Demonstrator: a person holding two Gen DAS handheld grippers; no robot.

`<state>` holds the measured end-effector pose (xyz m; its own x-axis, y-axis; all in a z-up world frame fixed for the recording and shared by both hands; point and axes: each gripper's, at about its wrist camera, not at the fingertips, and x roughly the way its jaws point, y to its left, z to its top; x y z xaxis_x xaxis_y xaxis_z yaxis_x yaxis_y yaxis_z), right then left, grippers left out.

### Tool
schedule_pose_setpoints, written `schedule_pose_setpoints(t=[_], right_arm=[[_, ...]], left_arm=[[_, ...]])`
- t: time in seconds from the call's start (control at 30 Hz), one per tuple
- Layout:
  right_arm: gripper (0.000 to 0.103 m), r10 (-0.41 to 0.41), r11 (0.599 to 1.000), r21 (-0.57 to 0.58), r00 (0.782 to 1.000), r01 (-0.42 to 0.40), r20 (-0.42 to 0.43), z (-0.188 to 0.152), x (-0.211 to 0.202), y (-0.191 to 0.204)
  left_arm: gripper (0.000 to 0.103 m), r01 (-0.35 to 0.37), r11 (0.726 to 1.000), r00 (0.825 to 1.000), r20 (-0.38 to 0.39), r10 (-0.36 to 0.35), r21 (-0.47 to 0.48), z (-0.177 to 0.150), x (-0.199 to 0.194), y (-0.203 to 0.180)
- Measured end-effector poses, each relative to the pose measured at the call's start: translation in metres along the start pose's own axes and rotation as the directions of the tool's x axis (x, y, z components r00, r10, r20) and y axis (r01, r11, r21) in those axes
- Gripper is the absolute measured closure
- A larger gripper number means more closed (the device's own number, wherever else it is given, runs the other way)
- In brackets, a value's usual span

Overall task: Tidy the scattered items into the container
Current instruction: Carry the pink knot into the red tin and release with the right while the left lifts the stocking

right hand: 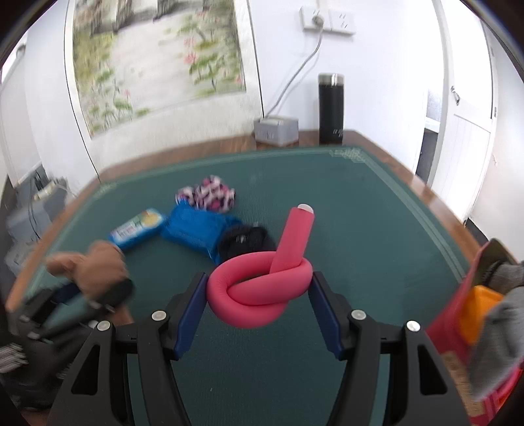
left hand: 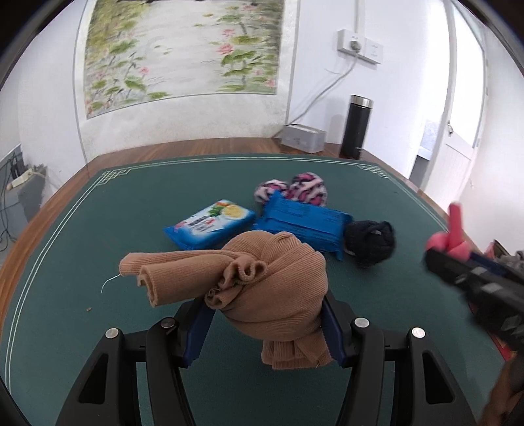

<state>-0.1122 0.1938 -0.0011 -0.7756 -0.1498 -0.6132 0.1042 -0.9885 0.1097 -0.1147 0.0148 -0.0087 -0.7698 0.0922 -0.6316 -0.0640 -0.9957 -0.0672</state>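
Note:
My left gripper [left hand: 267, 316] is shut on a knotted tan knit cloth [left hand: 262, 278], held above the green mat [left hand: 98, 245]. My right gripper [right hand: 258, 295] is shut on a knotted pink foam tube [right hand: 262, 288], one end sticking up. Out on the mat lie a blue wipes pack with a lemon picture [left hand: 209, 224], a second blue pack [left hand: 301, 222], a pink-and-white fuzzy bundle [left hand: 294, 190] and a black knit ball [left hand: 370, 241]. The red container [right hand: 458, 314] sits at the right edge and holds grey cloth [right hand: 504, 304] and an orange item [right hand: 478, 308].
A black flask [right hand: 330, 108] and a grey box [right hand: 276, 131] stand on the wooden tabletop past the mat's far edge. A cable hangs from a wall socket [right hand: 327, 19]. A floral painting [left hand: 183, 52] covers the wall behind. A door [left hand: 461, 108] is at the right.

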Motion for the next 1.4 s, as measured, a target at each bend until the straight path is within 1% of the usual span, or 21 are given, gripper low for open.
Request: schedule_pose_setpoints(t=[0.07,0.17,0.3,0.37,0.47,0.6,0.73,0.83,0.87,0.93,1.0,1.07,1.2,1.4], right_arm=[[0.036,-0.009,1.000,-0.014,0.999,0.010,0.032,-0.004,-0.024,-0.008],[0.036,-0.064,0.997,-0.048,0.996,0.067,0.062,-0.017,-0.054,-0.025],[0.036,-0.125,0.991,-0.036,0.990,0.128,0.071,-0.027,-0.081,-0.058],[0.036,-0.133,0.990,-0.027,0.989,0.135,0.070,-0.030,-0.091,-0.075],[0.036,-0.128,0.991,-0.019,0.990,0.130,0.063,-0.028,-0.096,-0.095],[0.036,-0.102,0.995,-0.017,0.994,0.102,0.038,-0.019,-0.091,-0.117],[0.036,0.000,1.000,-0.013,0.999,0.000,0.040,-0.003,-0.104,-0.134],[0.036,0.030,1.000,-0.002,0.998,-0.030,0.063,0.011,-0.124,-0.152],[0.036,0.029,1.000,0.005,0.997,-0.030,0.069,0.015,-0.129,-0.160],[0.036,-0.013,1.000,0.006,0.997,0.012,0.075,0.022,-0.135,-0.171],[0.036,-0.062,0.998,0.002,0.996,0.062,0.069,0.025,-0.135,-0.180],[0.036,-0.095,0.995,0.009,0.995,0.095,0.042,0.025,-0.126,-0.189],[0.036,-0.119,0.992,0.034,0.992,0.120,-0.037,0.023,-0.099,-0.203],[0.036,-0.115,0.990,0.064,0.988,0.122,-0.099,0.017,-0.073,-0.217]], left_arm=[[0.042,0.018,1.000,1.000,0.009,-0.018,0.018,0.000,-0.005,-0.008],[0.042,0.049,0.998,0.999,0.015,-0.050,0.038,-0.001,-0.012,-0.020],[0.042,0.100,0.994,0.995,0.006,-0.100,0.054,-0.001,-0.018,-0.038],[0.042,0.117,0.991,0.993,0.004,-0.117,0.070,-0.003,-0.021,-0.049],[0.042,0.147,0.985,0.989,-0.004,-0.147,0.091,-0.005,-0.026,-0.066],[0.042,0.211,0.971,0.977,-0.024,-0.210,0.113,-0.006,-0.031,-0.094],[0.042,0.263,0.951,0.965,-0.029,-0.262,0.161,-0.009,-0.040,-0.124],[0.042,0.302,0.936,0.953,-0.033,-0.301,0.183,-0.012,-0.042,-0.142],[0.042,0.313,0.931,0.950,-0.035,-0.312,0.187,-0.012,-0.042,-0.146],[0.042,0.336,0.922,0.941,-0.041,-0.335,0.190,-0.013,-0.043,-0.153],[0.042,0.350,0.916,0.936,-0.047,-0.348,0.197,-0.013,-0.045,-0.159],[0.042,0.364,0.909,0.931,-0.053,-0.361,0.206,-0.014,-0.046,-0.164],[0.042,0.377,0.901,0.926,-0.049,-0.375,0.214,-0.015,-0.052,-0.169],[0.042,0.386,0.900,0.922,-0.048,-0.384,0.204,-0.012,-0.053,-0.163]])
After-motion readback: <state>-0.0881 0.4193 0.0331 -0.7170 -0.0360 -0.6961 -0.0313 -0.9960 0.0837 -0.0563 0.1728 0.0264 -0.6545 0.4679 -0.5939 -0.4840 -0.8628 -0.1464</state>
